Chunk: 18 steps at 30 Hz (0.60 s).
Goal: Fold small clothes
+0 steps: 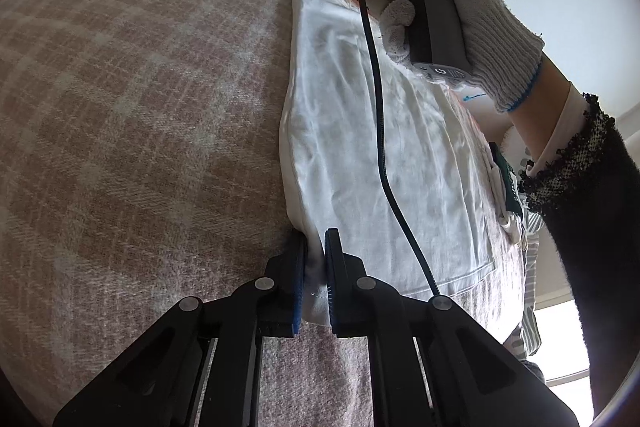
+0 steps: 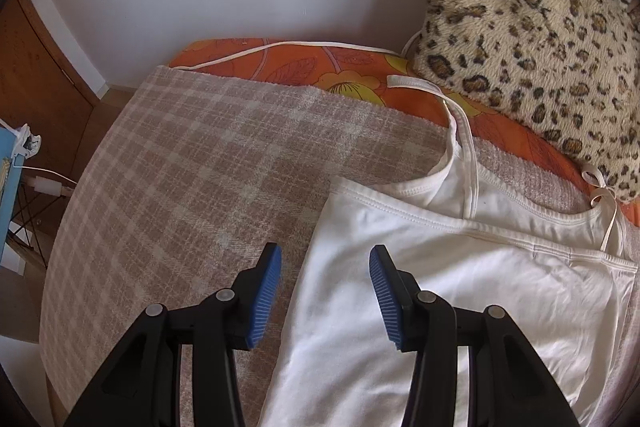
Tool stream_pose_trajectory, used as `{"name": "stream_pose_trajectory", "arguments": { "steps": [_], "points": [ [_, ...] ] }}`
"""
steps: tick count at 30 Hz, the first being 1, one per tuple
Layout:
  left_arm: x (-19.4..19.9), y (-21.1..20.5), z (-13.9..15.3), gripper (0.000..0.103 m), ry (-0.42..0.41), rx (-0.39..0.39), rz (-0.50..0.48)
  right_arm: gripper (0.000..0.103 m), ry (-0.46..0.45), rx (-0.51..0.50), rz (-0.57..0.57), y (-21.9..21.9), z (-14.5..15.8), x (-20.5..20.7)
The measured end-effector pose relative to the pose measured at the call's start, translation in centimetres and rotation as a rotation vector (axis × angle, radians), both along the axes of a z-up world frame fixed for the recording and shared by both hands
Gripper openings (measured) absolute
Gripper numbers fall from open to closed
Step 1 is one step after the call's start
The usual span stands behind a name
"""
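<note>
White cotton strappy camisole [image 2: 460, 307] lies on the checked blanket [image 2: 200, 167]. My left tool [image 1: 316, 283] pinches its hem; my right tool [image 2: 325, 287] hovers spread over its edge, which I judge must be gripped next to fold.

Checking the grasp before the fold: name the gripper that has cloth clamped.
The left gripper: shut on the white camisole's edge. The right gripper is open, holding nothing.

A thin, smooth white cloth camisole [image 2: 460, 287] is laid on a coarse, matt woven plaid blanket [image 2: 192, 155]. Beside the camisole's straps, a fluffy leopard-print pillow [image 2: 540, 27] is seen — ribbed blue pads [image 2: 264, 291] are set in matt black plastic.
</note>
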<state>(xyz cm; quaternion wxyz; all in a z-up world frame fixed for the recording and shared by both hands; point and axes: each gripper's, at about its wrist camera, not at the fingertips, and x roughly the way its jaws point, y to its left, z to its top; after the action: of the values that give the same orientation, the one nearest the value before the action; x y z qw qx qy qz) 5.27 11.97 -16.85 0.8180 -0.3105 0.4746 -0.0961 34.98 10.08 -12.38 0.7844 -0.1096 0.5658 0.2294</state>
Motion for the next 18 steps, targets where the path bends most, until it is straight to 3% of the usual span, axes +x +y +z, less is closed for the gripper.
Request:
{"name": "stream_pose_trajectory", "arguments": {
  "steps": [12,15,18],
  "points": [
    [-0.4,0.2,-0.2,0.007,-0.008,0.007,-0.002,0.036,-0.008,-0.116,0.084,2.8,-2.0,1.2],
    [-0.3,0.2,0.0,0.006,-0.015,-0.010,-0.008,0.028,-0.025,-0.139,0.096,3.1,-2.2,1.3],
    [-0.1,-0.2,0.8,0.005,-0.045,0.004,-0.025,0.011,-0.032,-0.145,0.092,2.7,-2.1,1.6]
  ]
}}
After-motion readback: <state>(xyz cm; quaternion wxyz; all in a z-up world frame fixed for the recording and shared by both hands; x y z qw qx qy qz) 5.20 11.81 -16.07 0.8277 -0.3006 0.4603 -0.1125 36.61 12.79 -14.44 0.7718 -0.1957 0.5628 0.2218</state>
